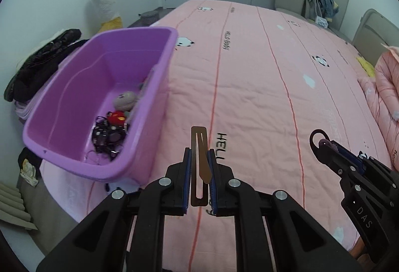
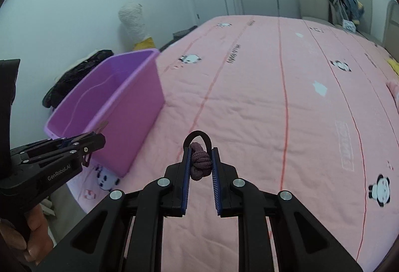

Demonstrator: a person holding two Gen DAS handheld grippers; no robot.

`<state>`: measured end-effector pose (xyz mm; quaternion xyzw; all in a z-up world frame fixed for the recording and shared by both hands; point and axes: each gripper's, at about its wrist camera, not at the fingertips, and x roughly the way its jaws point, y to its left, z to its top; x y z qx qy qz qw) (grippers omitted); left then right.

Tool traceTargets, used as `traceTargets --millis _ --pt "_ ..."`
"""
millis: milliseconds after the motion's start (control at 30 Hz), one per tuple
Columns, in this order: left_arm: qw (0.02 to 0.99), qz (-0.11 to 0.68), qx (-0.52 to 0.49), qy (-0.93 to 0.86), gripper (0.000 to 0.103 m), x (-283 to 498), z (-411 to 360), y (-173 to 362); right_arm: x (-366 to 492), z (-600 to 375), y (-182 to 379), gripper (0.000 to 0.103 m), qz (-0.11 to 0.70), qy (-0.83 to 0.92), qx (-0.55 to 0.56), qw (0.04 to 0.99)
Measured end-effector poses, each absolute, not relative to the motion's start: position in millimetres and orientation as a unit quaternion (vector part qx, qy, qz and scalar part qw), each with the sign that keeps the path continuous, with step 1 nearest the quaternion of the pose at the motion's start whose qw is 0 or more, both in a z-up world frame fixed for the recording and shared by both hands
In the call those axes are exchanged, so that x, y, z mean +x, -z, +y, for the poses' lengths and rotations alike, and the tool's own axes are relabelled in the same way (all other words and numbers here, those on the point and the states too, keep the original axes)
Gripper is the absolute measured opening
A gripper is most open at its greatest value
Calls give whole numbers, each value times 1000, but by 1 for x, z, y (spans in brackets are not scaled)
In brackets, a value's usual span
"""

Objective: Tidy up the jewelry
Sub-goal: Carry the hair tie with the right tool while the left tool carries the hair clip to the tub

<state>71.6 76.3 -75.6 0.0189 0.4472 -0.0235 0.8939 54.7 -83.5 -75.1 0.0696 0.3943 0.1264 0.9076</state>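
Bedroom setting: pink quilted bedspread (image 1: 261, 87) with panda print covers the bed; white doors at the back.

Purple bin (image 1: 104, 107) sits at the bed's left edge, partly overhanging it. Inside, at the near end: a tangle of dark hair accessories (image 1: 107, 137), something red, a grey round piece. Judged to be the collection point.

Left gripper (image 1: 199, 167): jaws closed on a brown hair clip (image 1: 199, 162), held lengthwise so its tip sticks out forward, above the bedspread just right of the bin.

Right gripper (image 2: 200, 164): jaws pinch a knotted purple hair tie (image 2: 200, 163), its black loop poking out past the tips, over the bedspread.

Both items are clear of the bed, gripped near mid-length, probably for a drop into the bin. Neither is over the opening yet.
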Motion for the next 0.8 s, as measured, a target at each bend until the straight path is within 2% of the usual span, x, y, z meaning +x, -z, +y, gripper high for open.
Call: traceTargets --millis 167,367,800 --pt "897 442 8 -26 13 74 131 44 78 -14 28 16 372 -203 44 905" --pt "887 450 -24 -97 13 90 197 30 125 64 2 16 387 -263 19 884" --pt "854 495 -53 -150 13 146 261 55 198 149 37 16 467 -283 -13 838"
